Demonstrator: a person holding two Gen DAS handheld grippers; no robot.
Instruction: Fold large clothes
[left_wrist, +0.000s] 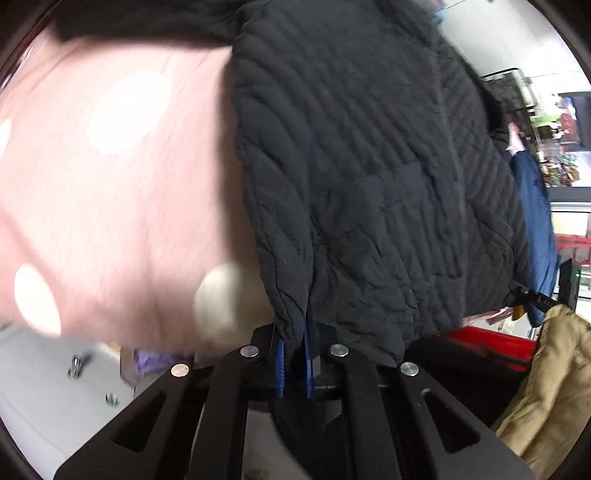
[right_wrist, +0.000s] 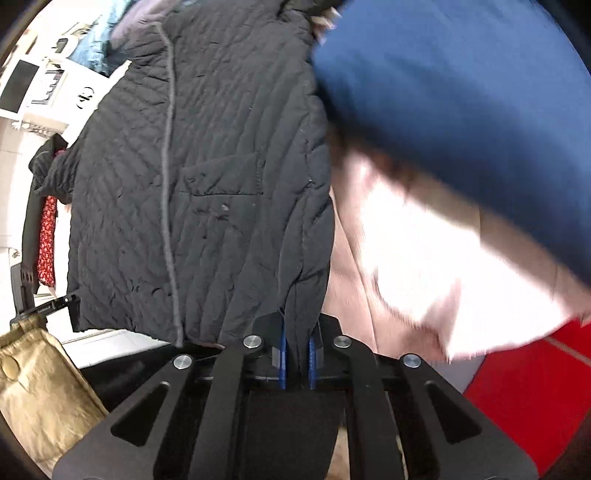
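**Coat pinched at both edges**

Hanging between the tongs, the black quilted coat (left_wrist: 351, 166) has its hem clamped by the left gripper (left_wrist: 294, 363) and right gripper (right_wrist: 297, 363). Pink dotted cloth (left_wrist: 110, 192) lies beside it, tan fabric (right_wrist: 37, 398) below, red surface (right_wrist: 524, 398) beyond.

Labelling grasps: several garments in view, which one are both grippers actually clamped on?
The black quilted jacket. Left gripper and right gripper each pinch its hem between blue pads. The tan garment and the red floral garment hang or lie apart, ungripped.
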